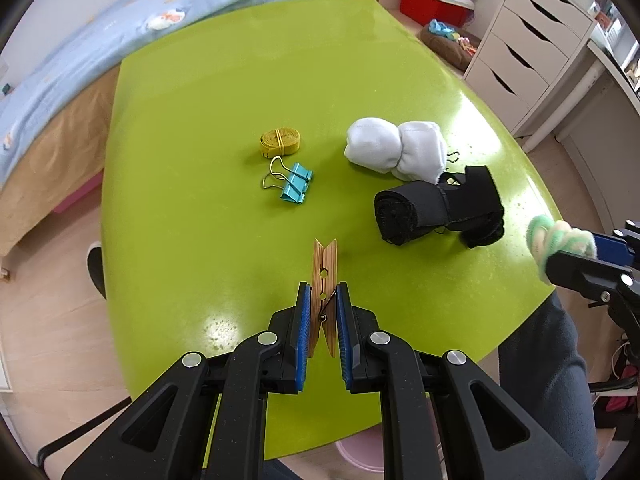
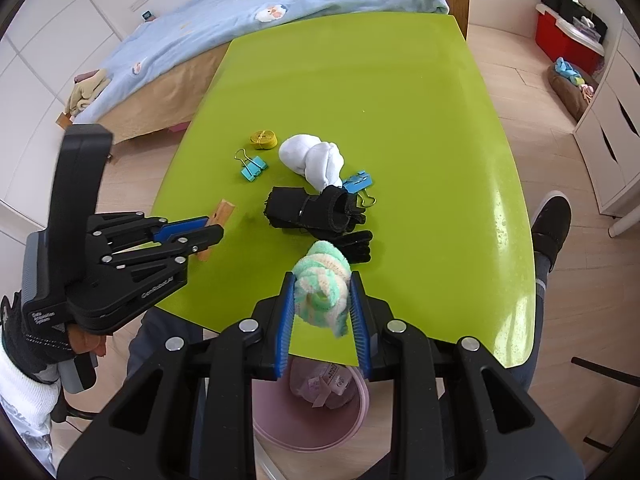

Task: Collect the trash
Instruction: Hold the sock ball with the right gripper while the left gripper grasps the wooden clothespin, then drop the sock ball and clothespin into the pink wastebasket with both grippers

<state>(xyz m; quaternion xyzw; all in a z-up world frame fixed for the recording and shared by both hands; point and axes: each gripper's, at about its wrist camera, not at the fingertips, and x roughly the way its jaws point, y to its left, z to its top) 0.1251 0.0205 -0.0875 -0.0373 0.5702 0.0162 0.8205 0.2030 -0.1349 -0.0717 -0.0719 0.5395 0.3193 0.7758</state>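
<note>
My left gripper (image 1: 323, 300) is shut on a wooden clothespin (image 1: 325, 276) and holds it over the near part of the green table (image 1: 192, 128); it also shows in the right wrist view (image 2: 212, 227). My right gripper (image 2: 322, 286) is shut on a green and cream fuzzy sock ball (image 2: 322, 280), held above the table's near edge, over a pink bin (image 2: 312, 412) on the floor. The sock ball also shows at the right in the left wrist view (image 1: 560, 240).
On the table lie a white sock bundle (image 1: 394, 148), a black rolled strap (image 1: 436, 208), a blue binder clip (image 1: 294, 188), a yellow tape measure (image 1: 280, 140) and a second blue clip (image 2: 358, 182). A bed (image 2: 240, 24) stands behind, white drawers (image 1: 524, 48) to the right.
</note>
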